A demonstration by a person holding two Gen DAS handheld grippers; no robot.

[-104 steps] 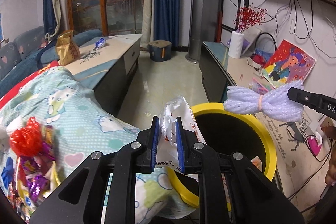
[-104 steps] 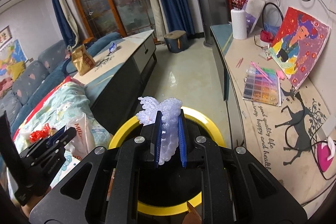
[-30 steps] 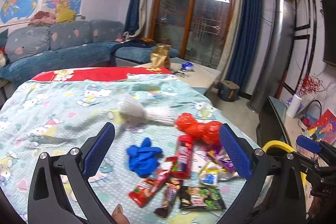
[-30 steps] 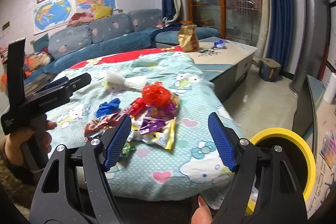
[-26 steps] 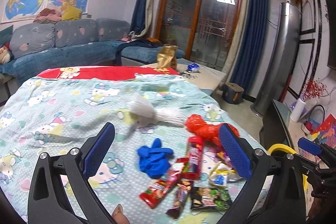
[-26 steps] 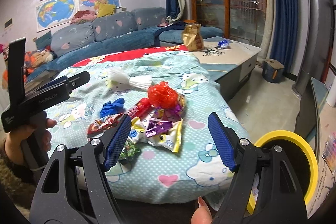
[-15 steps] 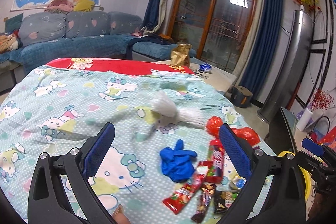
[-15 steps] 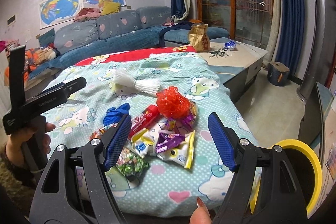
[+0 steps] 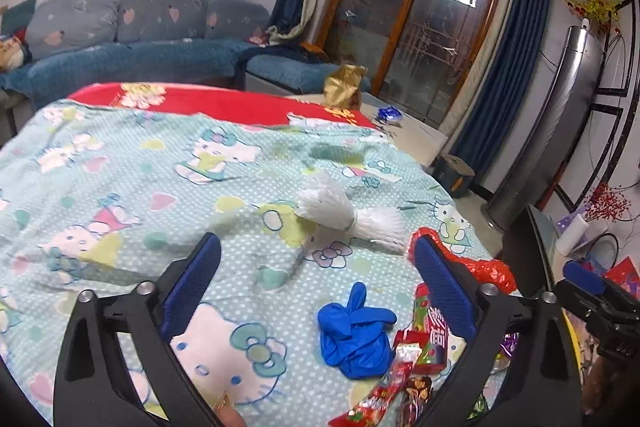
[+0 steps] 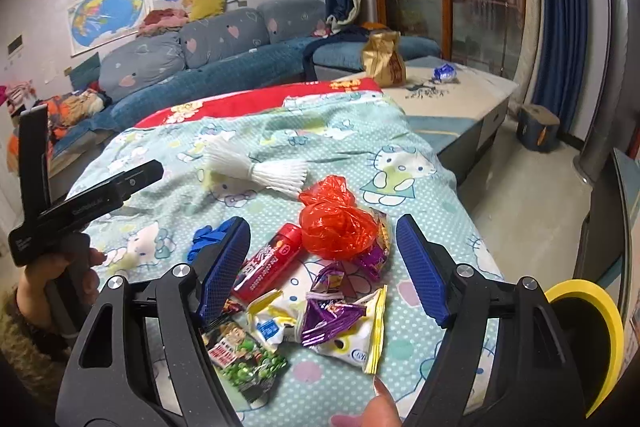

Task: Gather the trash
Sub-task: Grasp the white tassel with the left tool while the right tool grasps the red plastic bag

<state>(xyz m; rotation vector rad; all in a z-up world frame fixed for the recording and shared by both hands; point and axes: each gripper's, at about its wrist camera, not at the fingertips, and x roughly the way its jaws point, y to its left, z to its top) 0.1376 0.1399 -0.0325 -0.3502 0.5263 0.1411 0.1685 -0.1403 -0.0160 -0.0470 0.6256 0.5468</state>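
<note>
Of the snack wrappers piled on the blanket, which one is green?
The peas packet, printed with green peas and lying at the pile's near-left edge under the right gripper's left finger. The others are a red tube, purple foil and a white-and-yellow wrapper.

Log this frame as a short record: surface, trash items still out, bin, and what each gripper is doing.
surface: cartoon-print blanket
trash on blanket: white foam net bundle; blue glove; red plastic bag; red tube; purple wrapper; green snack packet
bin: yellow-rimmed bin, at the blanket's right edge, beside the floor
left gripper: jaws closing, nothing between them, held above the blanket
right gripper: open, empty, over the wrapper pile
</note>
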